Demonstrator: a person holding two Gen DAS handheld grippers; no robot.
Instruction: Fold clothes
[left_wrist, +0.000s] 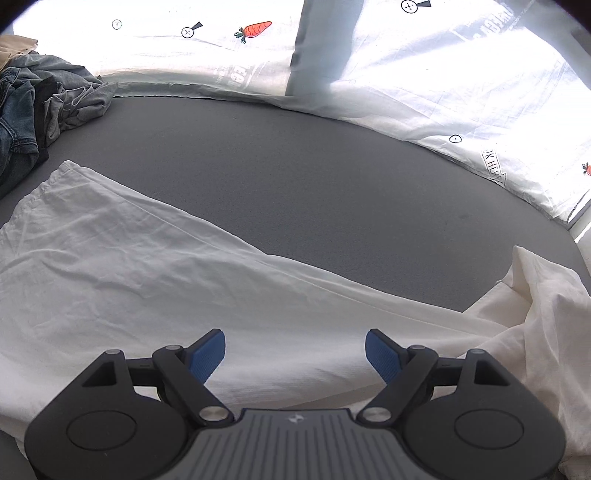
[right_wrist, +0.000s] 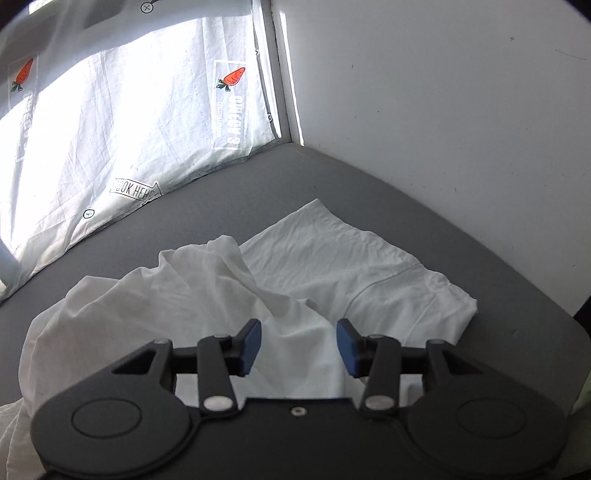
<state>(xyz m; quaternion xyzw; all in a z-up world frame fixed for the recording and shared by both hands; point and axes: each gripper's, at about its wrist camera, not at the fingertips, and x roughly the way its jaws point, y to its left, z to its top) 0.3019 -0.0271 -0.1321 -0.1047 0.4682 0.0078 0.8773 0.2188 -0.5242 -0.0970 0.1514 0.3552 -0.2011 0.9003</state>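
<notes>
At the bottom of the left wrist view, the left hand-held gripper (left_wrist: 295, 354) stands wide and empty over the white garment (left_wrist: 140, 266), which lies flat across the grey bed (left_wrist: 295, 177); a clothes pile (left_wrist: 40, 107) shows upper left — only here. In the right wrist view, the right hand-held gripper (right_wrist: 299, 345) gapes partway, gripping nothing, above the garment's bunched folds (right_wrist: 192, 291) — a white wall (right_wrist: 443, 110) upper right.

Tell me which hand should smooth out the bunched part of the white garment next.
Right, probably. The right gripper hangs open directly over the bunched folds of the white garment; the left gripper faces a flatter stretch.
</notes>
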